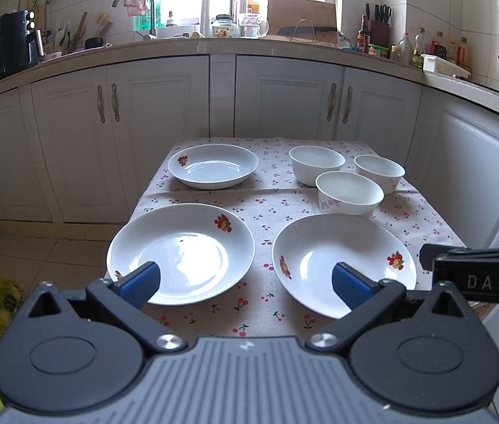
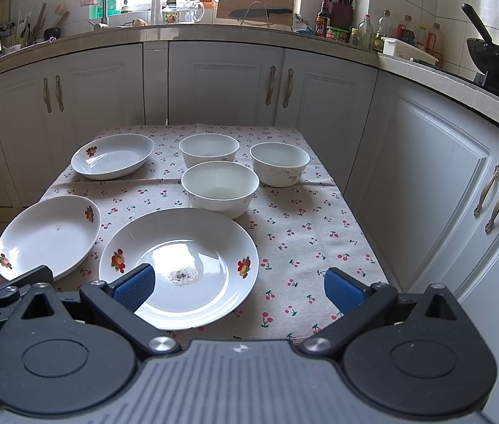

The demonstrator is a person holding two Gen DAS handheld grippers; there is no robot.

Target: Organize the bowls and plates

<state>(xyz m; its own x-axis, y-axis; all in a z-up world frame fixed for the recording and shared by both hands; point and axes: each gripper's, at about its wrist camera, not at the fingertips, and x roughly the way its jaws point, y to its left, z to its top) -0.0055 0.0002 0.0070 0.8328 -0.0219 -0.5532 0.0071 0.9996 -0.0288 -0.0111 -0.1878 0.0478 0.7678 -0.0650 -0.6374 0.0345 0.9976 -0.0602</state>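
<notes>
plates (image 2: pixel 178 265), both hand-held grippers (image 1: pixel 246 282) spread, hovering

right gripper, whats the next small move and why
Probably ease the right gripper forward and down to the near rim of the near right plate. Its jaws are open and empty, and this plate lies closest, apart from the near left plate.

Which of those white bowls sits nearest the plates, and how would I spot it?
Start at the table with the cherry-print cloth. Three white bowls cluster on its far right part. The nearest bowl sits directly behind the near right plate, in front of the other two bowls.
</notes>
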